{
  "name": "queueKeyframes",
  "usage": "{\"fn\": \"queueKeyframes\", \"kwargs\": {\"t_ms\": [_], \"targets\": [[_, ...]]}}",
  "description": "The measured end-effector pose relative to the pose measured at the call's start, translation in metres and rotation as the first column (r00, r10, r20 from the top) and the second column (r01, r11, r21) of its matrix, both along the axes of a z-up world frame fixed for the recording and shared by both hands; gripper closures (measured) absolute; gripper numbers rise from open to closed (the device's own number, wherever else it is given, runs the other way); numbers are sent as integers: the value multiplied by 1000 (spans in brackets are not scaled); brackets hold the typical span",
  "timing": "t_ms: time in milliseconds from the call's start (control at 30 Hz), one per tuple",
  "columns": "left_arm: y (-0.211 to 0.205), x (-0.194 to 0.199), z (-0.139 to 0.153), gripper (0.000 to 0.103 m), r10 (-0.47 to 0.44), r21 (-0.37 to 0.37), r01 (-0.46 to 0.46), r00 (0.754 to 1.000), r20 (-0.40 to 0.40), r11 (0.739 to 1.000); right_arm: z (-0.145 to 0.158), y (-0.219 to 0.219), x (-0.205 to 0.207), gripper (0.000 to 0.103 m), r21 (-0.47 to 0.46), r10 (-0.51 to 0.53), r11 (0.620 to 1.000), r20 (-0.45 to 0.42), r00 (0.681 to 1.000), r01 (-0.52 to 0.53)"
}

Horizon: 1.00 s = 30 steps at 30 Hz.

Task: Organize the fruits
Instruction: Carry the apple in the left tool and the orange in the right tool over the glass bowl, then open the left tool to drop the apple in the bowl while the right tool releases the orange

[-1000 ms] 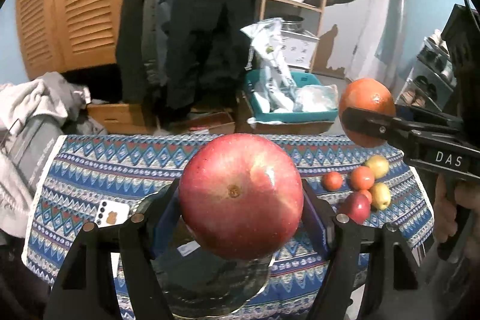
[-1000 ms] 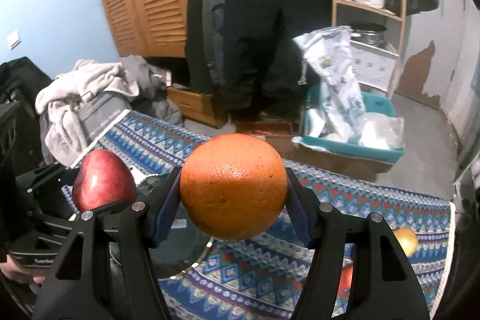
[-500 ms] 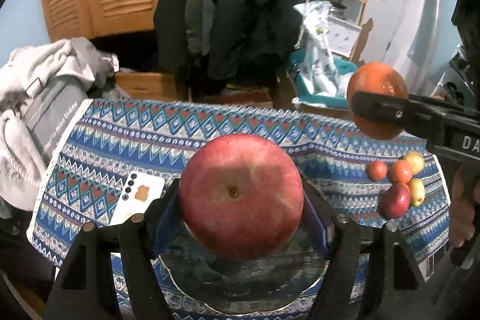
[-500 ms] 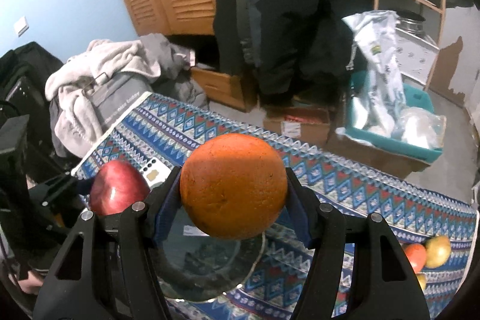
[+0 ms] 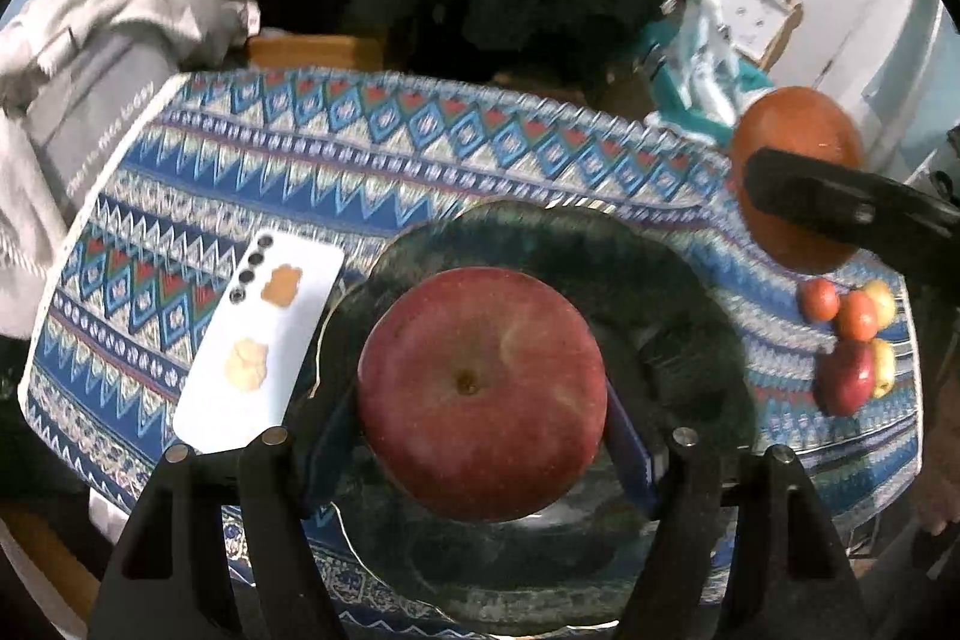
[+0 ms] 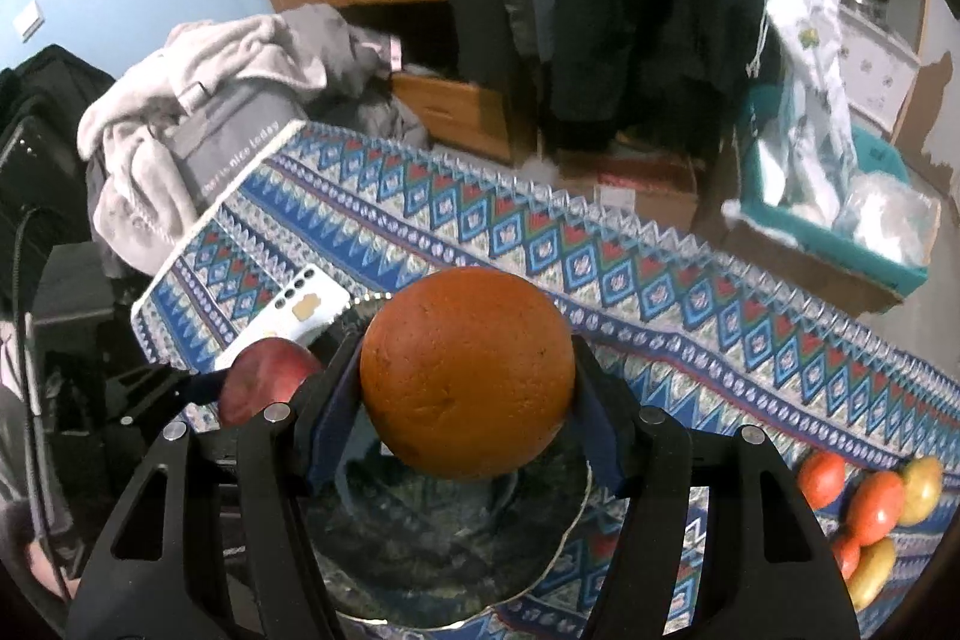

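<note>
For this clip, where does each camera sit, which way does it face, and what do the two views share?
Left wrist: on the left gripper, angled down at the dark plate; its fingers clamp a red apple.
Right wrist: on the right gripper, angled down over the same plate; its fingers clamp an orange.
Shared: plate, patterned tablecloth, white phone, fruit pile, each other's fruit.

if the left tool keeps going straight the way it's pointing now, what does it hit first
Most likely the dark glass plate. The left tool is clamped on the red apple and angled down at the plate, which fills the view right behind the apple. How much gap remains is unclear.
</note>
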<state>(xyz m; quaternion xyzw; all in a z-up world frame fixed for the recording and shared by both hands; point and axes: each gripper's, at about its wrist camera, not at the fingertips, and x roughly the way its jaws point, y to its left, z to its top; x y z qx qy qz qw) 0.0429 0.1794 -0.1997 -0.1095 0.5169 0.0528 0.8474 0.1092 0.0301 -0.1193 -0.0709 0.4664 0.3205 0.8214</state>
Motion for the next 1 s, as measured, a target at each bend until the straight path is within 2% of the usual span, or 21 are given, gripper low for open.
{"fn": "queueKeyframes", "kwargs": {"t_ms": [300,433,533,700,833,1000], "targets": [[1,7,-34,28,27,-13,-28,996,-86,1000,-29,3,-2,38,-43,7,999,-60,998,-9],[-1,9,-44,28,21,-7,-22,991,-130,1000,-34,1,-2,38,-52,6,999,-72,997,-9],[0,10,-54,28,26,-32,-32,985,-170,999,-36,1,0,38,-50,0,999,-86,996,-4],[-2,9,-41,27,30,-10,-31,991,-128,999,-40,5,0,38,-55,3,998,-103,995,-8],[1,6,-30,27,33,-23,-35,993,-109,999,-47,8,2,38,-59,8,998,-128,992,-16],[2,-2,-17,27,31,29,-29,995,-95,999,-64,13,3,38,-94,17,995,-176,984,-34]]}}
